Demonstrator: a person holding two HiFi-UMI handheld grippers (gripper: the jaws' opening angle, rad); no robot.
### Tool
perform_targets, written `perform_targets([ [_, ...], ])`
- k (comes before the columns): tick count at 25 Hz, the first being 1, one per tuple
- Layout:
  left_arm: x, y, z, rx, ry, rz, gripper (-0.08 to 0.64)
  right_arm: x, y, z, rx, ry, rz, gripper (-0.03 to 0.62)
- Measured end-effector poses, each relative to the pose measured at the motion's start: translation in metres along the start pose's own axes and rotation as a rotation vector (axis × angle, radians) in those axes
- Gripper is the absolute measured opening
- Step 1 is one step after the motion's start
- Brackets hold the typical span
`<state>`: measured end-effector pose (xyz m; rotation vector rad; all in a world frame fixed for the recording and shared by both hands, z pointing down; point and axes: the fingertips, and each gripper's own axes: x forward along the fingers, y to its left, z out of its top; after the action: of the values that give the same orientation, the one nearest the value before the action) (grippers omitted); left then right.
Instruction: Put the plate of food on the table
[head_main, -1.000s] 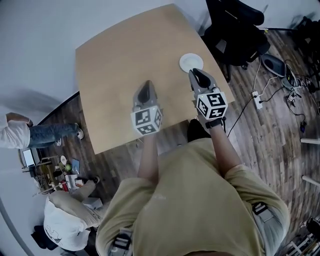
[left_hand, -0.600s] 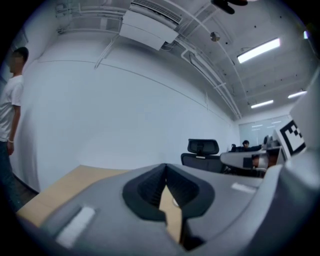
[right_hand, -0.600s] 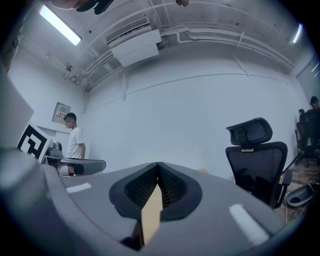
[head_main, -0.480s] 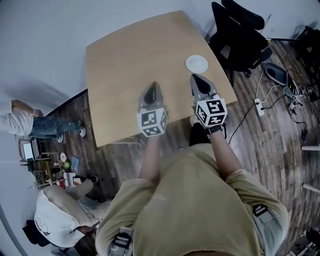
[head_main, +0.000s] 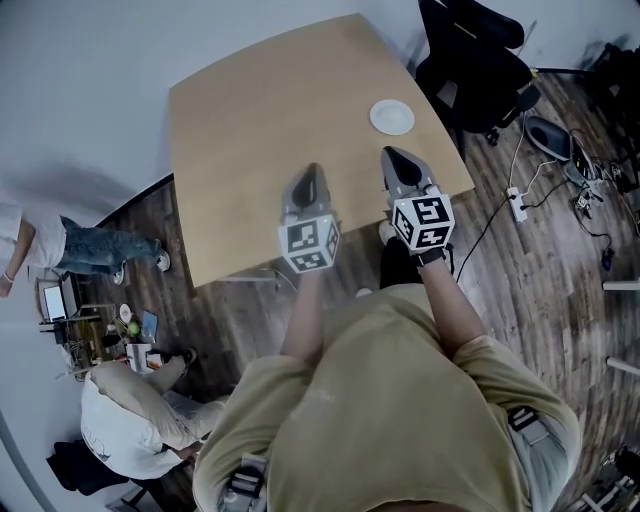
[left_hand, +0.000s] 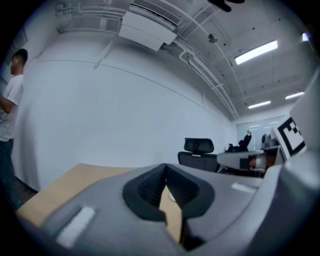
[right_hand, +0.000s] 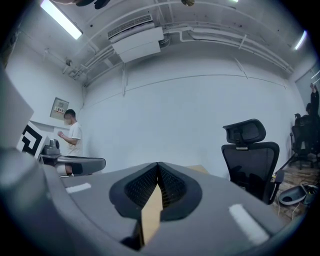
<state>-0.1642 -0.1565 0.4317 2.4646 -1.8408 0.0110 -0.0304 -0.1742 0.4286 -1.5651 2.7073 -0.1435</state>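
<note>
A small white plate (head_main: 392, 117) lies on the light wooden table (head_main: 260, 110), near its far right edge; I cannot make out food on it. My right gripper (head_main: 392, 155) hovers a short way on the near side of the plate, apart from it, jaws shut and empty. My left gripper (head_main: 306, 175) is level with it over the table's near part, also shut with nothing held. In the right gripper view the fingertips (right_hand: 158, 165) meet, with the table (right_hand: 152, 215) showing beneath. In the left gripper view the jaws (left_hand: 166, 167) are likewise closed.
A black office chair (head_main: 470, 60) stands just past the table's right corner, also in the right gripper view (right_hand: 250, 150). Cables and a power strip (head_main: 515, 200) lie on the wooden floor at right. A person stands at left (head_main: 60, 250); another sits lower left (head_main: 130, 420).
My right gripper, whose tip was right at the plate, has drawn back toward me with its jaws closed. The plate stays on the table. The left gripper has hardly moved.
</note>
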Motion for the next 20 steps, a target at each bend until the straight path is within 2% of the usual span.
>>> perform_targets([
  [7, -0.008, 0.007, -0.005, -0.019, 0.012, 0.015, -0.002, 0.008, 0.010, -0.005, 0.005, 0.020, 0.026, 0.005],
  [20, -0.006, 0.030, -0.004, -0.035, 0.004, 0.093, -0.002, 0.033, 0.023, -0.007, -0.038, 0.044, 0.084, 0.006],
])
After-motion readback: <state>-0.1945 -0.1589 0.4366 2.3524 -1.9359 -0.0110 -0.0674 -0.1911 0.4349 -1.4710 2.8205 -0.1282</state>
